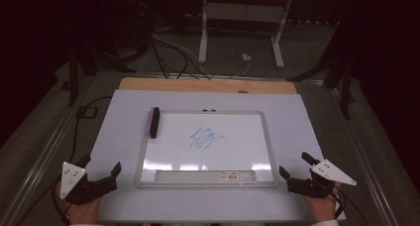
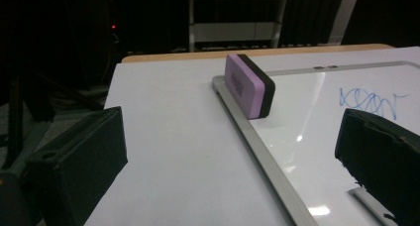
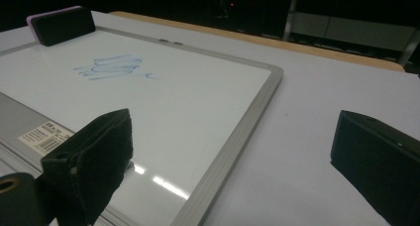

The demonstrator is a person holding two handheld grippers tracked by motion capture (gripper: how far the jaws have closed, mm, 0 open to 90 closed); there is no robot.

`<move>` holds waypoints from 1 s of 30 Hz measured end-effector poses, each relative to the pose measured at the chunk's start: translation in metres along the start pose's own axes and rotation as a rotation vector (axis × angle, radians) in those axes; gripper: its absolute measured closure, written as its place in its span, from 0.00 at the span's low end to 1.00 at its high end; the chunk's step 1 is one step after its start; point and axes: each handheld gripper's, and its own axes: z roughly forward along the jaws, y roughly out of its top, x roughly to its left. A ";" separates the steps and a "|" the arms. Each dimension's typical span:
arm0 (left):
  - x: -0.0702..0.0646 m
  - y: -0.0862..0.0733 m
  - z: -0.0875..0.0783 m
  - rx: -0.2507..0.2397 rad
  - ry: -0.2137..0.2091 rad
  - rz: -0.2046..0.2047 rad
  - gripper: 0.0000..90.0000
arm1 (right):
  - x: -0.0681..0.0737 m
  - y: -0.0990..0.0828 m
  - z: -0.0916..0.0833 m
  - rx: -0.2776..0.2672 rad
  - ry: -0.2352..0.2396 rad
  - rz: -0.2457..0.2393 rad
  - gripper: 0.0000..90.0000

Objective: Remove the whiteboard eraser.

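Item: whiteboard (image 1: pixel 163 159), lying flat at the middle of the white tabletop (image 1: pixel 114 122), its silver frame unbroken and a tray strip along the edge nearest you. Item: blue scribble (image 1: pixel 204 138), near the centre of the board, fully intact, with no wiped streak through it. Item: eraser (image 1: pixel 154 122), purple-backed with a dark felt face, standing on its long edge at the board's far left corner, on the frame, well apart from the scribble. Item: your left gripper (image 1: pixel 101 172), resting at the near left of the tabletop beside the board, fingers spread wide with nothing between them; the eraser lies ahead of it along the frame. Item: your right gripper (image 1: pixel 293 167), resting at the near right, just off the board's corner, fingers likewise wide and empty. Status, as judged: wiping not begun; eraser untouched; all steps remain, namely reaching, taking up the eraser and clearing the mark.
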 end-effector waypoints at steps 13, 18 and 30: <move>0.004 0.001 -0.001 0.032 0.026 -0.028 0.01 | -0.006 -0.001 0.007 -0.029 -0.024 0.000 0.03; 0.005 0.006 0.000 0.039 0.034 -0.041 0.01 | -0.008 -0.001 0.004 -0.048 -0.033 0.011 0.03; 0.007 0.036 0.014 0.052 0.001 -0.026 0.01 | -0.009 -0.001 0.002 -0.066 -0.053 0.016 0.03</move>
